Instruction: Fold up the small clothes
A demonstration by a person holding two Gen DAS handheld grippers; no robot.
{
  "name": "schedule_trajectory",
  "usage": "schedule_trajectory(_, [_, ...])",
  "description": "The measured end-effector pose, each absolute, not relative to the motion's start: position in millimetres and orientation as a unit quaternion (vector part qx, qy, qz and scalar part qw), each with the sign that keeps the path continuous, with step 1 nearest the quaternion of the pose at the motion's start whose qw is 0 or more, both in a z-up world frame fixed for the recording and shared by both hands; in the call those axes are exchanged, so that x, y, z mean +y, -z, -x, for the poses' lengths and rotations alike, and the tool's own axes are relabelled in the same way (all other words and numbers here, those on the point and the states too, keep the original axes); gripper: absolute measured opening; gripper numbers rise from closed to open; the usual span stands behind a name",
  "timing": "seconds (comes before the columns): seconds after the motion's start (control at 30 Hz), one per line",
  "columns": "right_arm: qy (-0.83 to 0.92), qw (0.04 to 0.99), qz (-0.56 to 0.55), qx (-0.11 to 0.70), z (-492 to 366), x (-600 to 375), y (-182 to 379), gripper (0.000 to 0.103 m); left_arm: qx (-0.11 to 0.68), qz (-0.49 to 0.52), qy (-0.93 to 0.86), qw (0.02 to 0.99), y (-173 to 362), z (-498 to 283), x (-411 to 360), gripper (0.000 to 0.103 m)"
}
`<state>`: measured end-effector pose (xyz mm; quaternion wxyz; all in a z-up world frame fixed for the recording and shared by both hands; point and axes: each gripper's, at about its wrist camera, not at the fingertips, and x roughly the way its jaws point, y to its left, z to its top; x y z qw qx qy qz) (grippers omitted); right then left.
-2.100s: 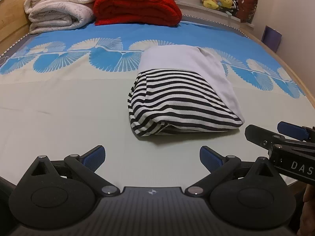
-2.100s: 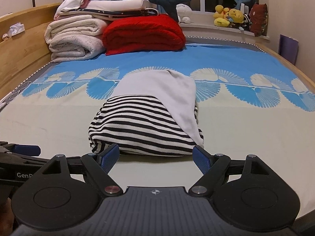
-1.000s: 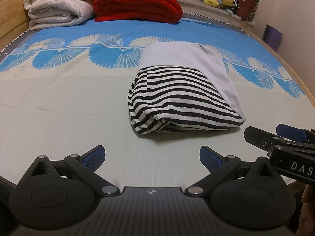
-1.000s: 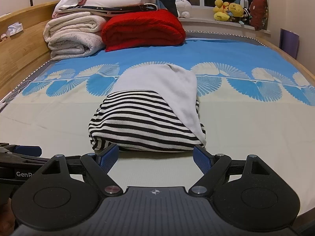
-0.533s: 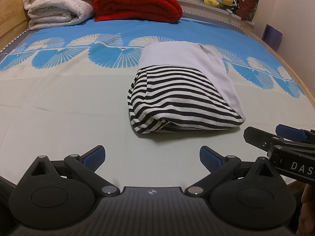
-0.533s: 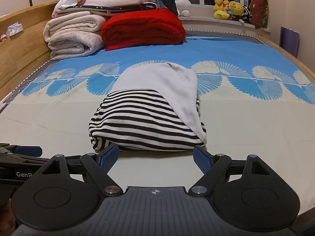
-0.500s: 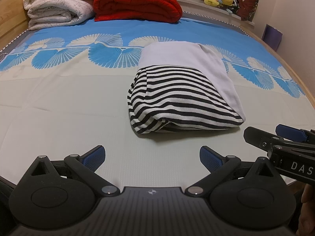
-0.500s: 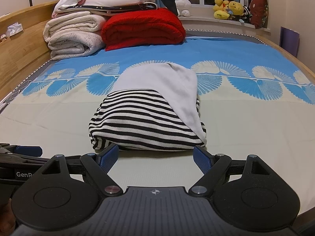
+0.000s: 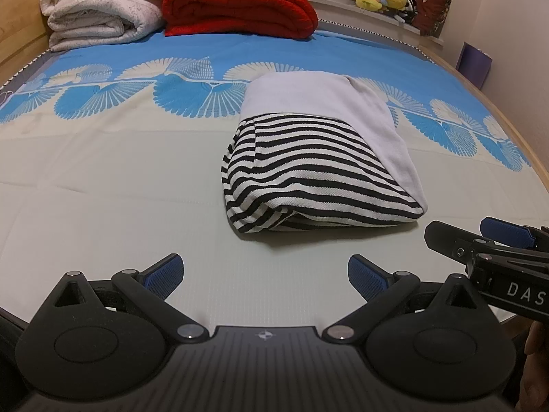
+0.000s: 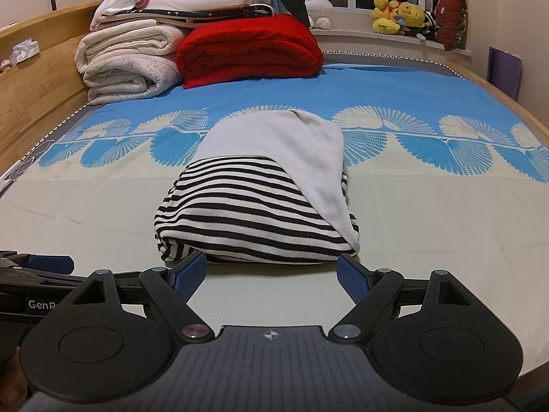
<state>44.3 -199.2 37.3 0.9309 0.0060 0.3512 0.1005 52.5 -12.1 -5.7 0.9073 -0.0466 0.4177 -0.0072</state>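
Note:
A folded garment, black-and-white striped with a plain grey part (image 9: 315, 171), lies on the bed; it also shows in the right wrist view (image 10: 260, 206). My left gripper (image 9: 266, 276) is open and empty, a little short of the garment's near left corner. My right gripper (image 10: 272, 276) is open and empty, right at the garment's near edge, its fingers apart about as wide as the fold. The right gripper's fingers (image 9: 480, 240) also show at the right of the left wrist view.
The bed sheet (image 10: 103, 213) is pale with a blue fan pattern. At the head of the bed lie a red blanket (image 10: 247, 48) and rolled white blankets (image 10: 130, 65). A wooden bed frame (image 10: 41, 75) runs along the left. Plush toys (image 10: 398, 13) sit on the windowsill.
The right gripper has crept slightly closer to the garment's near edge. The left gripper and the garment have hardly moved.

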Motion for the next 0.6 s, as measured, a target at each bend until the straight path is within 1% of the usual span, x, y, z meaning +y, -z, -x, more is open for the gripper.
schedule_trajectory(0.6, [-0.1, 0.931, -0.006, 0.351, -44.4, -198.9, -37.3, 0.084, 0.417, 0.046, 0.008, 0.908, 5.6, -52.3, -12.0, 0.102])
